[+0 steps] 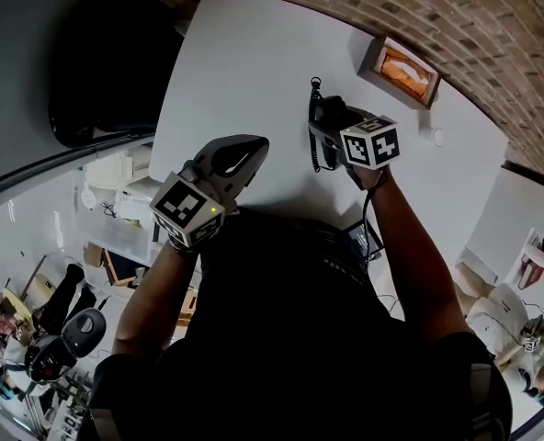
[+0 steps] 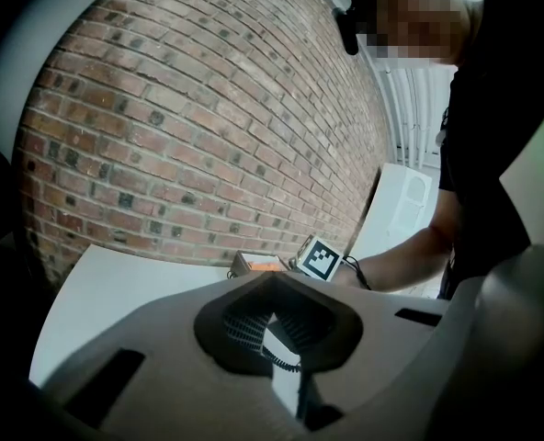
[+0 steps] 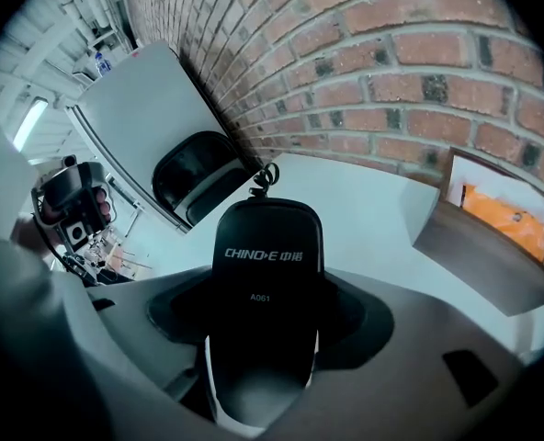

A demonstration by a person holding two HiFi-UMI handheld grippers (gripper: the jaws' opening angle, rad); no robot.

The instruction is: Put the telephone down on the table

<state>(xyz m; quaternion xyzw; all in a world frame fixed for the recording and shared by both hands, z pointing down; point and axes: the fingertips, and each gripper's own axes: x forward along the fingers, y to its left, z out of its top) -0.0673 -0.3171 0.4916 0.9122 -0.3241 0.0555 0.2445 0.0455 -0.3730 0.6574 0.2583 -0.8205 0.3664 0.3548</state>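
Observation:
The telephone is a black handset (image 3: pixel 266 269) with white print on its back and a coiled black cord (image 1: pixel 314 139). My right gripper (image 3: pixel 267 338) is shut on it, one grey jaw on each side, and the handset sticks out ahead of the jaws. In the head view the handset (image 1: pixel 331 114) is held over the far right part of the white table (image 1: pixel 244 72); whether it touches the table I cannot tell. My left gripper (image 1: pixel 243 152) hovers over the table's near edge, jaws together and holding nothing. In its own view the left gripper (image 2: pixel 274 288) points toward the right gripper's marker cube (image 2: pixel 318 257).
A wooden box with orange contents (image 1: pixel 402 70) stands at the table's far right, against the brick wall (image 1: pixel 493 26); it also shows as the box (image 3: pixel 493 232) right of the handset. A black chair (image 1: pixel 107 62) stands left of the table. Cluttered floor lies below left.

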